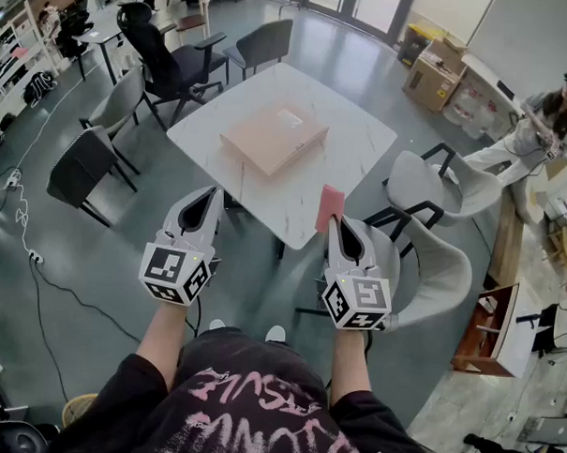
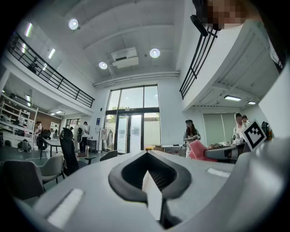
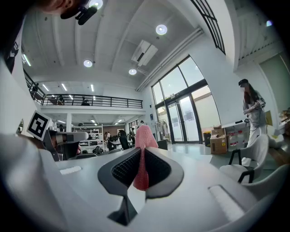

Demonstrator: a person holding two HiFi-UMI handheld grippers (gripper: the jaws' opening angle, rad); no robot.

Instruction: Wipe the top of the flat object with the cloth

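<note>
Cloth (image 1: 330,206): we held it pinched upright in the right gripper (image 1: 341,223), raised before us.
Flat box (image 1: 273,136): it lay on the white table (image 1: 362,144), apart from the cloth.
Left gripper (image 1: 210,197): jaws together, holding nothing.

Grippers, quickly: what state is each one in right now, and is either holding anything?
Left gripper: closed, holding nothing.
Right gripper: closed on the pink cloth, which sticks up past its tips.

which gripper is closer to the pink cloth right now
Right. The right gripper is shut on the pink cloth; the left gripper is apart to its left, not touching it.
</note>
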